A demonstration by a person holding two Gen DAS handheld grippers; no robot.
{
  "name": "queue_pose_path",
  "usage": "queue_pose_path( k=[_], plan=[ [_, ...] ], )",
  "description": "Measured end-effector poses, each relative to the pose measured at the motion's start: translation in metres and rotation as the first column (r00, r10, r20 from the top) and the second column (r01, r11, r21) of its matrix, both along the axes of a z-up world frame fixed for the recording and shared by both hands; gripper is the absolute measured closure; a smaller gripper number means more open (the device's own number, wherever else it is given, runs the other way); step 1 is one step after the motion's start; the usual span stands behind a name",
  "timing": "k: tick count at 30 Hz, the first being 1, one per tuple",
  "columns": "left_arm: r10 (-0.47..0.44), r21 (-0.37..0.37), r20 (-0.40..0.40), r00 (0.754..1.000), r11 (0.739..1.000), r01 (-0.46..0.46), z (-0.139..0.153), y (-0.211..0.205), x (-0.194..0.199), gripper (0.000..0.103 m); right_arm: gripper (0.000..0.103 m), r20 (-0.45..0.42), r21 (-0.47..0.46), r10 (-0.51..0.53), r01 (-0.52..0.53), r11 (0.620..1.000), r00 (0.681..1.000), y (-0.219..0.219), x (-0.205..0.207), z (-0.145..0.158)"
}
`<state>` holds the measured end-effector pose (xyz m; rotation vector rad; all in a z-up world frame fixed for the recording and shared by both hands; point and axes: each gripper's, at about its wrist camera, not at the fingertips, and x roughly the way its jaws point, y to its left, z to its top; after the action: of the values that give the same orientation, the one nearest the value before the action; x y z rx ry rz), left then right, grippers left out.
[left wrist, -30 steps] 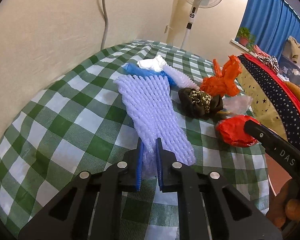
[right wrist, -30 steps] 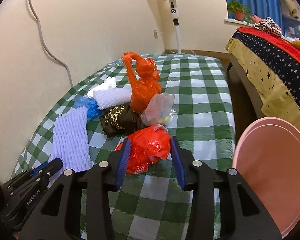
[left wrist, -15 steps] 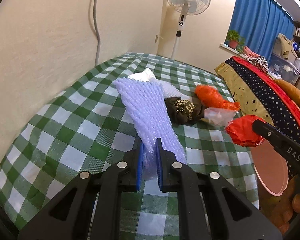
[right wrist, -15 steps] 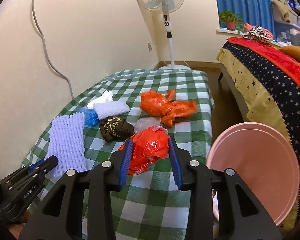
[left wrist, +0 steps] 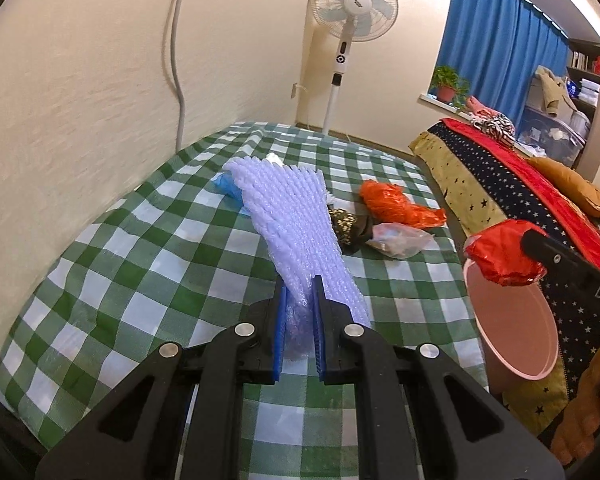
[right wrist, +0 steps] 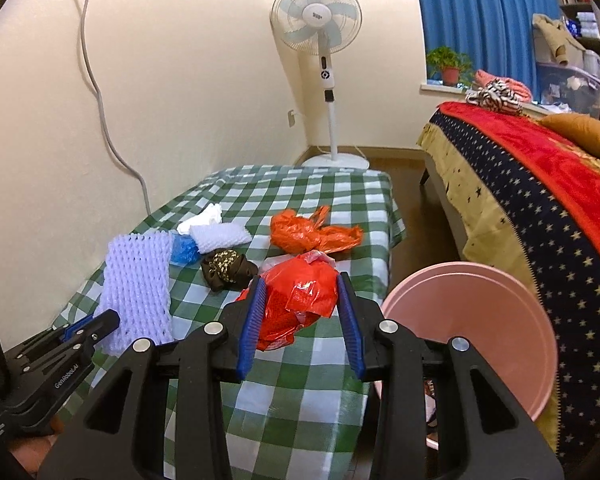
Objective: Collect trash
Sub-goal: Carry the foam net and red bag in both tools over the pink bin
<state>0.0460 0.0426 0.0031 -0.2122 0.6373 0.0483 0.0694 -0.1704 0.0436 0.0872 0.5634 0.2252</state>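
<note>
the right gripper, clamped on a crumpled red plastic bag, is the nearer to the round pink plastic bin just right of it; the left gripper pinches a long lavender foam net sleeve trailing away over the green checked table, bin well off to its right.

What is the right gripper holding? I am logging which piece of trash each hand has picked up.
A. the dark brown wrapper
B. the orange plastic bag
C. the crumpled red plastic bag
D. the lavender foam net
C: the right gripper has its blue pads pressed against the crumpled red plastic bag, lifted off the checked tablecloth beside the pink bucket.
</note>
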Motion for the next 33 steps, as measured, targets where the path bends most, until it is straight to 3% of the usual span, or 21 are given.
queue_pose_path(
  k=[18, 33],
  plan=[
    [-0.060, 0.020, 0.026, 0.998, 0.998, 0.060, 0.008, -0.022, -0.011, 0.091, 0.066, 0.076, -0.003, -0.076, 0.077, 0.997, 0.994, -0.055, -0.026, 0.052],
    [-0.143, 0.049, 0.029, 0.989, 0.989, 0.142, 0.009, -0.057, -0.006, 0.091, 0.066, 0.095, -0.001, -0.192, 0.193, 0.981, 0.977, -0.128, -0.012, 0.062]
  ],
)
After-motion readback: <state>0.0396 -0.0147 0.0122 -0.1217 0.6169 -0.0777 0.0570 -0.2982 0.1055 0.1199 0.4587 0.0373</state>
